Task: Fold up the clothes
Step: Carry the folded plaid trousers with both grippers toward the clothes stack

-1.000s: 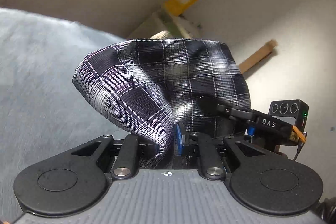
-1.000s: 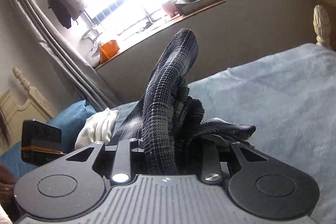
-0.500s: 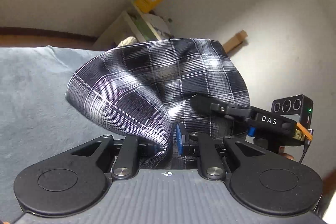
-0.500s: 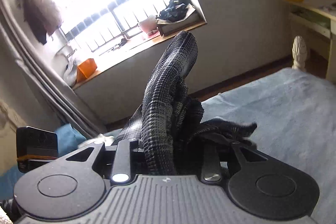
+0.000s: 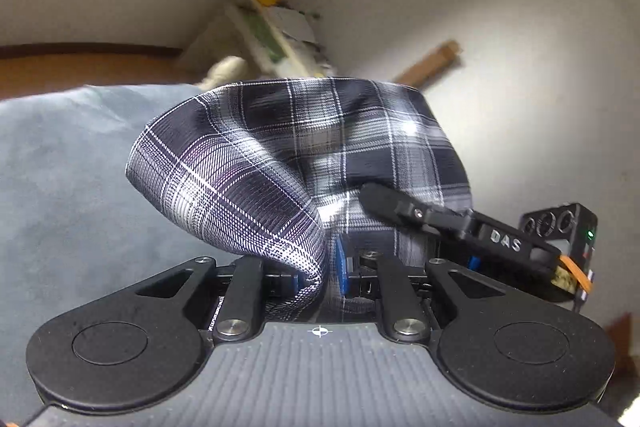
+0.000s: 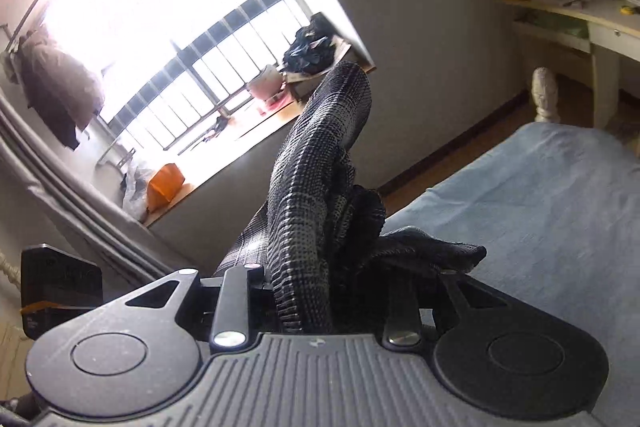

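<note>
Between the blue pads of the left gripper (image 5: pixel 322 267), a fold of the plaid garment (image 5: pixel 296 163) is pinched, with the cloth billowing upward in front of the camera. Just right of it, the right gripper (image 5: pixel 376 193) enters the same cloth. From its own camera, the right gripper (image 6: pixel 332 291) clamps a bunched dark roll of the garment (image 6: pixel 320 163), which stands upright above the blue bed cover (image 6: pixel 528 195). Behind it are a bright barred window (image 6: pixel 192 39) and a desk (image 6: pixel 580 19).
</note>
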Tool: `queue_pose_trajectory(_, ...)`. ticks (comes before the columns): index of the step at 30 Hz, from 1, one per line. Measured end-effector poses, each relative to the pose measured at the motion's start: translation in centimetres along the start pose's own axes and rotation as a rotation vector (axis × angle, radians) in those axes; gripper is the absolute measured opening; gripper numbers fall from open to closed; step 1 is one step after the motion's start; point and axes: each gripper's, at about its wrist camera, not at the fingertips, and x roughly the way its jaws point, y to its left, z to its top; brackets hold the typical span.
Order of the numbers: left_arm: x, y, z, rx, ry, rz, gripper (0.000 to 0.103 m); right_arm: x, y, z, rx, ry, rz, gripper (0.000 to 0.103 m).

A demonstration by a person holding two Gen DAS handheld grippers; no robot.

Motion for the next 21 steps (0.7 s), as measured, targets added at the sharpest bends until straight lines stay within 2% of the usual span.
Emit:
queue_pose_trajectory(6,7.7,-2.3,-4.0,0.019,0.001,-0.055,0.015,-4.8,-4.6,-0.6,-0.083,0.015,-0.116,0.032)
queue_pose_trajectory(10,14.4,-5.0,-7.0,-0.016,0.018,-0.078,0.015,-8.3,-9.7,-1.4,-0.116,0.048,-0.171,0.032)
queue_pose_trajectory(13,20.0,-7.5,-9.0,-0.010,0.027,-0.085,0.015,-11.7,-15.2,-1.4,-0.127,0.061,-0.187,0.032)
queue_pose_trajectory(16,25.5,-9.7,-10.5,-0.012,0.005,-0.063,0.015,-14.6,-21.8,-0.8,-0.165,0.058,-0.154,0.032)
queue_pose_trajectory(19,30.6,-11.4,-11.2,-0.013,-0.033,-0.026,0.015,-16.1,-29.5,0.2,-0.165,0.030,-0.055,0.032)
queue_pose_trajectory(21,33.7,-12.3,-11.5,-0.006,-0.057,-0.004,0.015,-16.3,-34.7,1.0,-0.118,0.021,0.016,0.032)
